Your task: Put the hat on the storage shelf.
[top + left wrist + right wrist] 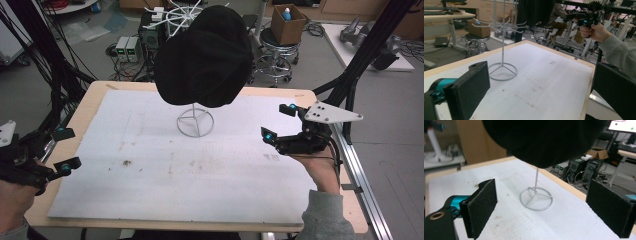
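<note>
Black hat [205, 55] hangs on top of the white wire stand [195, 122], toward 12 o'clock on the desk [150, 165]. The right gripper [278, 122] waits at 3 o'clock with jaws wide apart and nothing between them; the left gripper [65, 149] at 9 o'clock is equally wide and empty. Probably the hat must come off: the right jaws should close on the soft brim edge and lift straight up, because the light stand may tip.
</note>
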